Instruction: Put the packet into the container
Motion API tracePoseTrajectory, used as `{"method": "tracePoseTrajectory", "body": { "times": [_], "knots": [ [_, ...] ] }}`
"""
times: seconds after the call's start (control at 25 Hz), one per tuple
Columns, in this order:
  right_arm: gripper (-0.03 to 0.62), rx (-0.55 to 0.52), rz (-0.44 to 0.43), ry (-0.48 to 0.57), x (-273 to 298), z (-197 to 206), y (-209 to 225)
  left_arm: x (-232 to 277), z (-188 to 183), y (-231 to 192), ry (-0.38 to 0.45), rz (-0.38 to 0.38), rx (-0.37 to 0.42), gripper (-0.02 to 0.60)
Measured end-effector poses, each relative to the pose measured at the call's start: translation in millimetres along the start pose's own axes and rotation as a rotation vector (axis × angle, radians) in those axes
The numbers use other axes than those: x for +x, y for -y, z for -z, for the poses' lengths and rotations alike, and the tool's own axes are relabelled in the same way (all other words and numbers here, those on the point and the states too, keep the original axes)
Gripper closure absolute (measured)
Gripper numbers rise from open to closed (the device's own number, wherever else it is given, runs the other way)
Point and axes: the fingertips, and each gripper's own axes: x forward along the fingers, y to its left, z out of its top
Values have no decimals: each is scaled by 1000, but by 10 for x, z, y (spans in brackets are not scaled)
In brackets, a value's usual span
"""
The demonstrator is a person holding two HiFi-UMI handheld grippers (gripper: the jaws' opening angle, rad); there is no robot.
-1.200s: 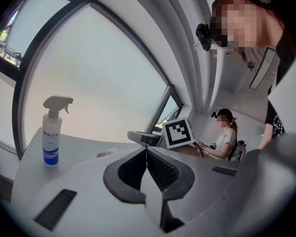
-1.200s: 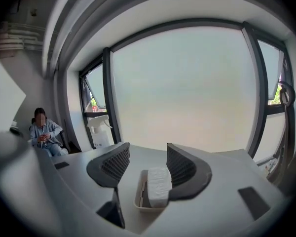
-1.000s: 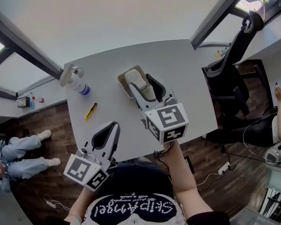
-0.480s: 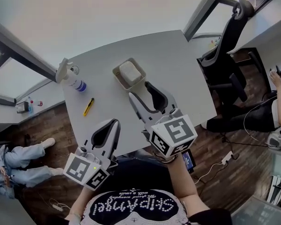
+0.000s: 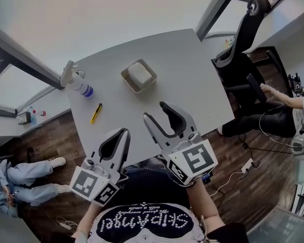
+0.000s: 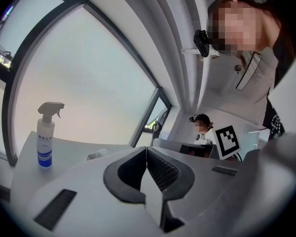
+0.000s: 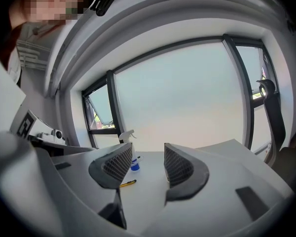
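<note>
Two hand-held grippers are ours. The right hand-held gripper [image 5: 156, 112] has drawn back from the container [image 5: 126, 78] toward the near edge of the bench [image 5: 192, 70]. Its jaws have just been narrowing but stand apart, with nothing between them. The left hand-held gripper [image 5: 122, 133] is clenched on nothing. One packet [image 5: 140, 74] lies inside the one container, so we judge the task done. We also count one spray bottle [image 5: 77, 84] and one yellow pen-shaped tool [image 5: 96, 113].

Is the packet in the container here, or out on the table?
In. The white packet lies inside the beige container, within its rim, and the container stands on the grey table, as the head view shows.
</note>
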Motion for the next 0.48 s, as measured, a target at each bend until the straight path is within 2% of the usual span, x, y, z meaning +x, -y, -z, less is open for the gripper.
{"method": "tracePoseTrajectory", "body": {
  "times": [0.2,0.48],
  "knots": [
    [393,2,-9,-16,-42,116,-157,-38,36,-10,-8,9,0,572],
    [411,11,-90,-43,-102,279,-510,-94,71,-40,-19,5,29,572]
  ]
}}
